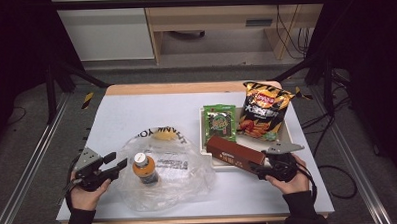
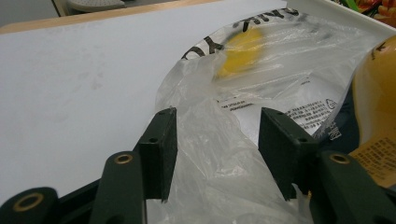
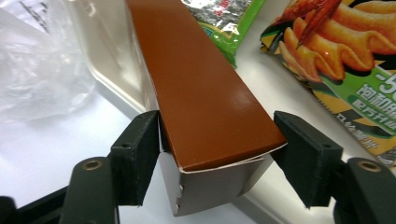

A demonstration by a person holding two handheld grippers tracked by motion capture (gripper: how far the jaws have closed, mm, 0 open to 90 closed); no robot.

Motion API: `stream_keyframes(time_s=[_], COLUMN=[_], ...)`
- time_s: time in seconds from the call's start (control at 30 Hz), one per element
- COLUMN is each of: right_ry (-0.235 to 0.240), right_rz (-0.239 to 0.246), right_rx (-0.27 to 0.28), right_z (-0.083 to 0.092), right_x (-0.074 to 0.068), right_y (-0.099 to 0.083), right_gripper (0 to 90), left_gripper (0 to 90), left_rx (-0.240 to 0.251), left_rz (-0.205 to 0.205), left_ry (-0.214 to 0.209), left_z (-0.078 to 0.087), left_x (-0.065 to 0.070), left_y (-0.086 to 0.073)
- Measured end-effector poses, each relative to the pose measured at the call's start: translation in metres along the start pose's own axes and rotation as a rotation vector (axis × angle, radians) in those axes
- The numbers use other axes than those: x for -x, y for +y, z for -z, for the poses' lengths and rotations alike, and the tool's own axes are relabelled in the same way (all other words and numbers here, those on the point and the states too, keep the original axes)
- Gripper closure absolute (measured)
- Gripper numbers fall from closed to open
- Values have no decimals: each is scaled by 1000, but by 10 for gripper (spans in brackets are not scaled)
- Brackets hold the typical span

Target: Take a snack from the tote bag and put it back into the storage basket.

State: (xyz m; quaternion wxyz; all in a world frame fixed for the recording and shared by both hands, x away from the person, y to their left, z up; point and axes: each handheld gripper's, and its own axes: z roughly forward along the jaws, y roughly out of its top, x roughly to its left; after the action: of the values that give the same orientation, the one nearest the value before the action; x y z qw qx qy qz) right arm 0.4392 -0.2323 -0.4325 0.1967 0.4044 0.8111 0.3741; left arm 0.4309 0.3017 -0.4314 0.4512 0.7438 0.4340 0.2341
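Room: dark framing is standing around the work area, and a wooden desk is showing behind it.
Tabletop point(image 1: 136, 119): white surface with a wooden far edge, carrying everything below.
Clear plastic bag point(image 1: 173, 168): it is lying spread and crumpled on the near-left part of the tabletop, black lettering and a yellow mark showing at its far edge; in the left gripper view its film point(image 2: 243, 107) is bunching up between the jaws.
White tray point(image 1: 286, 136): it is sitting on the right half of the tabletop, just beside the bag, holding the snacks.
Chip bag point(image 1: 264, 109): orange and black, it is lying on the far-right part of the tray, its top reaching past the tray's far rim.
Brown box point(image 1: 235, 154): long and narrow, it is lying slantwise over the tray's near edge, one end pointing toward the plastic bag, the other sitting between the right jaws point(image 3: 205, 102).
Green snack packet point(image 1: 220, 122): it is lying flat on the tray's left part, just beyond the box.
Orange drink bottle point(image 1: 145, 169): it is standing upright with a white cap on the spread plastic bag, near the left gripper.
Left gripper point(image 1: 119, 166): held in the left hand point(image 1: 87, 193), it is pointing toward the bottle; the jaws are standing apart, with bag film lying between them but not pinched.
Right gripper point(image 1: 256, 169): held in the right hand point(image 1: 291, 181), its jaws are bracketing the near end of the brown box; the left jaw is touching the box, a thin gap is showing at the other, so the grip is not yet closed.
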Motion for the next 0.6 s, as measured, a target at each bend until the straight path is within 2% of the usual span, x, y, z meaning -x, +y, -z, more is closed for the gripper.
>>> stream_keyframes(time_s=[0.1,0.27,0.4,0.6], right_ry=[-23,-103,-145,-191], right_rz=[-3,-29,-56,-56], right_rx=[0,17,27,32], right_z=[-1,3,5,0], right_x=[1,6,6,6], right_y=[-1,-3,-5,-7], right_gripper=[310,318,430,530], left_gripper=[469,472,473,475], left_rx=[-2,-2,-3,-6], left_rz=[2,-2,2,0], left_ry=[0,1,-1,-2], left_z=[0,0,-1,-2], left_x=[0,0,0,0], left_y=[0,0,-1,-1])
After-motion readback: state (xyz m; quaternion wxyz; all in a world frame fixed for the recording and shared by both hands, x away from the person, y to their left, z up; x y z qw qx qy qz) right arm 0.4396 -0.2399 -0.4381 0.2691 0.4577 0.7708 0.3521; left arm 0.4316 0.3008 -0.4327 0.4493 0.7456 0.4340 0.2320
